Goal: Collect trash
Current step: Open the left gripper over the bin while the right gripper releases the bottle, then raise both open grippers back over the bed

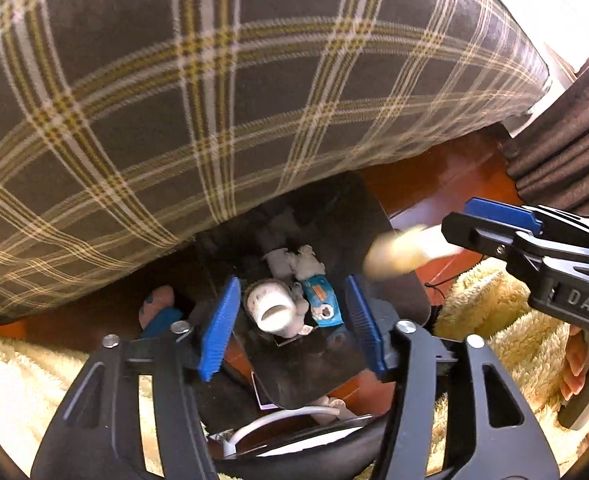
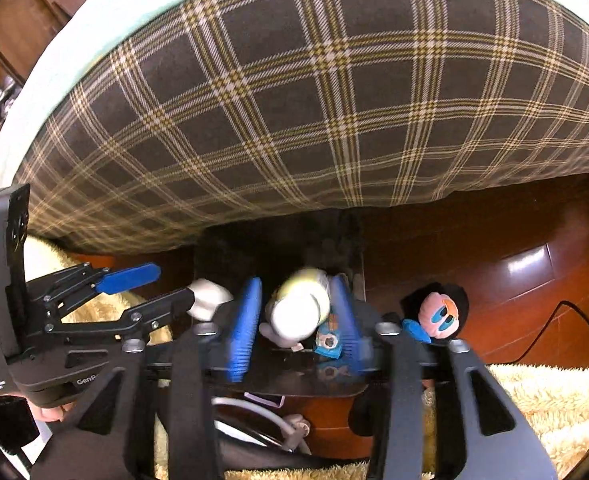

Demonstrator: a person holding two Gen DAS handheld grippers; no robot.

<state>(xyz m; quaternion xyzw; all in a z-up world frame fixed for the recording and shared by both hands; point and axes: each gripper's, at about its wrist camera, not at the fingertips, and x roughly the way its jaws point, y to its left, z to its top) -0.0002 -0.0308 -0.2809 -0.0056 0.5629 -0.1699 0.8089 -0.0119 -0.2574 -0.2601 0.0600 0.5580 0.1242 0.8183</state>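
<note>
A black bin [image 1: 406, 280] lined with a dark bag stands on the floor against the bed. My left gripper [image 1: 290, 328] hovers over it, blue pads apart. A white crumpled wad [image 1: 272, 312] sits loose in the gap, touching neither pad. It shows as a blur [image 2: 208, 298] off the left gripper [image 2: 174, 285] in the right wrist view. My right gripper [image 2: 296, 324] is open too, with a blurred yellowish-white piece [image 2: 300, 308] loose between its pads. In the left wrist view that piece [image 1: 394, 252] is just beyond the right gripper [image 1: 456, 216]. A blue wrapper [image 1: 322, 304] lies in the bin.
A bed with a plaid sheet [image 1: 214, 100] overhangs the bin's far side. A plush toy with a pink face [image 2: 442, 314] lies beside the bin on the wooden floor [image 2: 514, 240]. A cream shaggy rug [image 2: 534, 392], a black cable [image 2: 566, 320] and a white cord [image 1: 278, 420] are nearby.
</note>
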